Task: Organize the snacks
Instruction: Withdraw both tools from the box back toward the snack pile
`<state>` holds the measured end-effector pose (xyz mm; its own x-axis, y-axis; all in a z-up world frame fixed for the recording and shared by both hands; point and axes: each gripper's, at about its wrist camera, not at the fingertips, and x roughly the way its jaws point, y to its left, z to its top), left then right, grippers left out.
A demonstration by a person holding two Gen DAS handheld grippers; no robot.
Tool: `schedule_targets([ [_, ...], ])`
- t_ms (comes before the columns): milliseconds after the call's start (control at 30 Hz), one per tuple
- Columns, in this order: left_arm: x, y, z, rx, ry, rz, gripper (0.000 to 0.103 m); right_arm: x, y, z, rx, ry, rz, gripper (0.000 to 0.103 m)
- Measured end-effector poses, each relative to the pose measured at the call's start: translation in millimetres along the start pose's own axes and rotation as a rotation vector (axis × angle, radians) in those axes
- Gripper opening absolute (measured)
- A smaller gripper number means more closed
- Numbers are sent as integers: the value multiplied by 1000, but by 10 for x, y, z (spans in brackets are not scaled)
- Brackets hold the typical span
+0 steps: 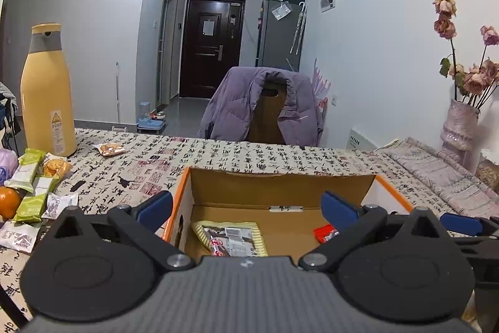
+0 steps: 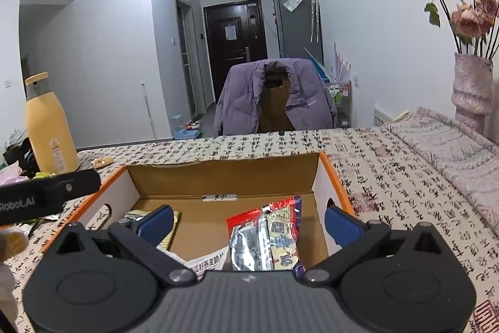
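An open cardboard box with an orange rim [image 1: 184,177] [image 2: 330,173] stands on the table in front of both grippers. My left gripper [image 1: 246,209] hangs open over the box's near left side, with nothing between its blue pads [image 1: 156,208]. Below it on the box floor lie a yellow-striped snack packet [image 1: 229,239] and a small red packet [image 1: 326,233]. My right gripper [image 2: 248,223] is open above the box. A red and silver snack bag [image 2: 268,236] lies loose between its fingers, and neither pad touches it. A white packet [image 2: 205,262] lies beside the bag.
Loose snacks lie left of the box: green packets [image 1: 28,170], white packets [image 1: 59,203], a small packet [image 1: 110,149] and an orange [image 1: 7,202]. A tall yellow bottle [image 1: 46,89] stands at the far left. A vase of dried roses [image 2: 472,86] stands at the right, and a chair with a purple jacket [image 1: 262,105] is behind the table.
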<state>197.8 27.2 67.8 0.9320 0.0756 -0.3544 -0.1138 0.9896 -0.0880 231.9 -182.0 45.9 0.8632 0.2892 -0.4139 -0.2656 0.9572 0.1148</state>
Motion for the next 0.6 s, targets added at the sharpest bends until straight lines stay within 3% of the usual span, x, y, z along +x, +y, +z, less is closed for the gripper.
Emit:
schedule_targets([
  [600,-736,100,-220,11,-1,13,103,-696,67,-274,-19,5,7,103],
])
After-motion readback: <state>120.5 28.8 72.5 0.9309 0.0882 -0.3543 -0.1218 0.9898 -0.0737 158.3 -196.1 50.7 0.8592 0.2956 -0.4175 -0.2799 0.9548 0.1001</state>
